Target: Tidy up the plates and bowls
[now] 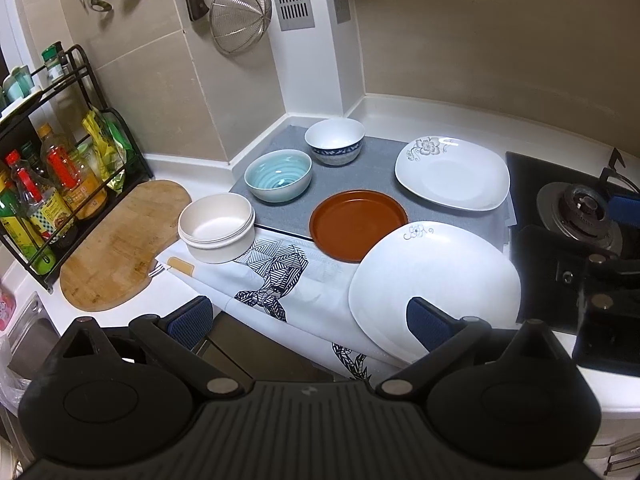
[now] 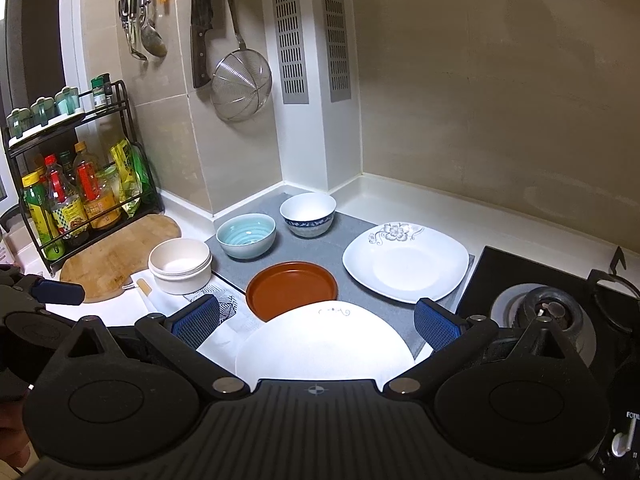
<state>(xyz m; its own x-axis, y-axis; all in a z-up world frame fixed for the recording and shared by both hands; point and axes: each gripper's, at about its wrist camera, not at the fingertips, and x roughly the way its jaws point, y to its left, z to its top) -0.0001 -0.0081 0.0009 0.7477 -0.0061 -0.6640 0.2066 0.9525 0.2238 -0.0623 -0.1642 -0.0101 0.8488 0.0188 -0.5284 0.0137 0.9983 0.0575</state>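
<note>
Both my hand-held grippers, left [image 1: 308, 322] and right [image 2: 316, 322], hang spread apart, holding nothing. Near plate [image 2: 324, 344] lower centre, brown plate [image 2: 292, 289] just behind it, three bowls upper left.

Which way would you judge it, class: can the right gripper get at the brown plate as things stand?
Probably yes. The right gripper is open and empty, and the brown plate lies just beyond the near white plate, with nothing on top of it. It would need to reach over that white plate.
</note>
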